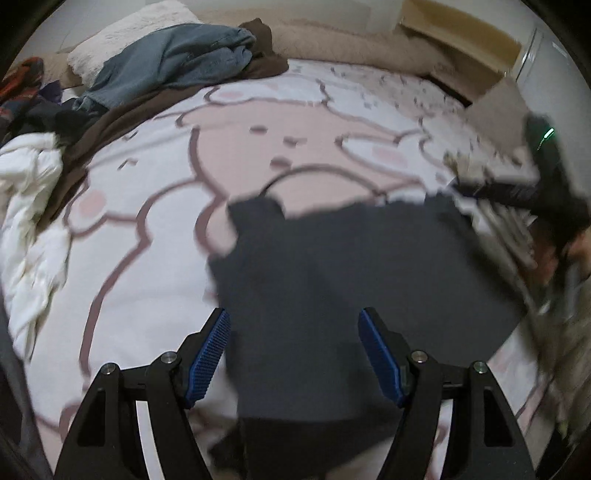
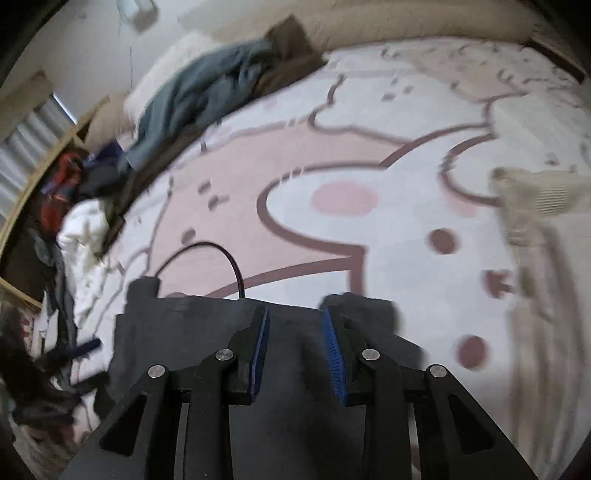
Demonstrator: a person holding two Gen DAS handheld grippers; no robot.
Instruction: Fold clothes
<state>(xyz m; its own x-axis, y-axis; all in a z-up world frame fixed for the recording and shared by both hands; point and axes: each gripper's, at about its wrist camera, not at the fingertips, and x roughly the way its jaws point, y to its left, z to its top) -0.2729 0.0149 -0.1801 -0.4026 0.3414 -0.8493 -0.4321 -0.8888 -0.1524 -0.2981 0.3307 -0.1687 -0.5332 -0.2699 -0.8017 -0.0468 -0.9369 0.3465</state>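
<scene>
Bed scene: blanket with a pink-and-white cartoon print covers the mattress, both views motion-blurred.

Dark grey garment lies on the blanket at the near edge, spread fairly flat. A thin dark cord loops up from its far edge.

Left gripper: jaws spread wide, blue pads either side of the garment's near part. Fabric sits between them, but neither pad visibly presses on it. Looks like it hovers above, not pinching.

Right gripper: jaws partly apart, a clear gap between the pads. Garment is under and in front of them; its far corner sits just past the right-hand finger. Nothing visibly clamped. In the left view this gripper shows as a dark blur at the garment's right edge.

Unfolded pile along the far left of the bed: blue jeans on a brown item, a white pillow behind, white cloth, something red-patterned at the edge.

Cream knit piece lies to the right on the blanket, well apart from the garment.
</scene>
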